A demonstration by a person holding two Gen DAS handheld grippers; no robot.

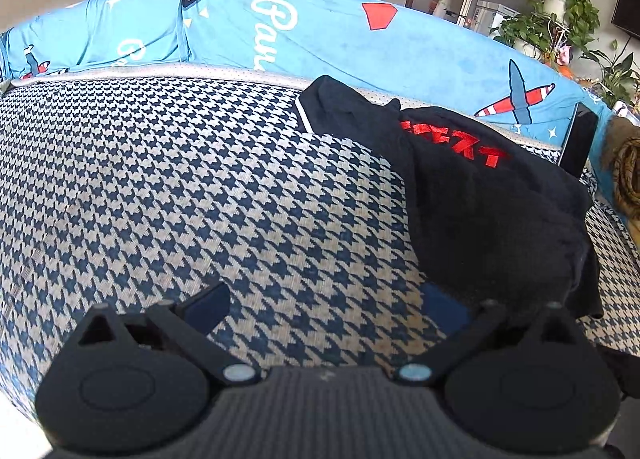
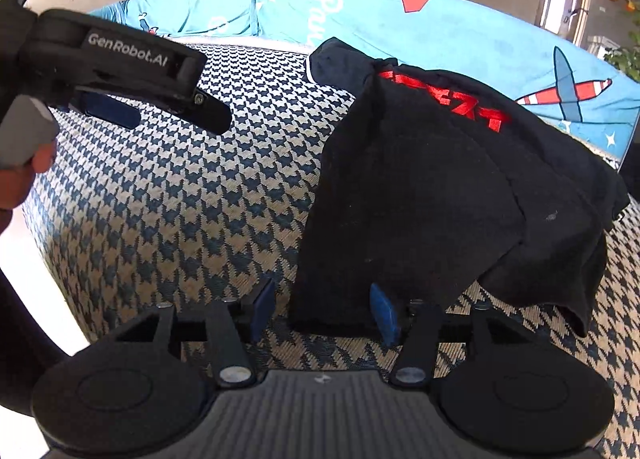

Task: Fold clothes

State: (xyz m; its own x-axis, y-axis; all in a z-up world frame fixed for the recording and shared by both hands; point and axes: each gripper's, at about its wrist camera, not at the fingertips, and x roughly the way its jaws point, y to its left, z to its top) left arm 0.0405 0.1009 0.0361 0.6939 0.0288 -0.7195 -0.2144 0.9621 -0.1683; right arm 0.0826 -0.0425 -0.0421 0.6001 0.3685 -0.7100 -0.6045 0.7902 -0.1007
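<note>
Sofa seat: a broad cushion in navy-and-cream houndstooth woven fabric fills most of both wrist views.
Backrest: a bright blue plush cover printed with white script and red-striped planes runs behind the seat.
Garment: a crumpled black T-shirt with red lettering lies heaped on the right side of the seat, its top edge against the backrest cover.
Right gripper: blue pads stand apart, low over the cushion; the shirt's near hem lies between them, and the right pad appears to touch the cloth, though no squeeze shows.
Left gripper: fingers spread wide above bare houndstooth, nothing between them; the shirt's edge lies just beside its right finger.
Left gripper, seen from the right wrist: a black arm marked "GenRobot.AI", held by a hand at the frame's left edge.
</note>
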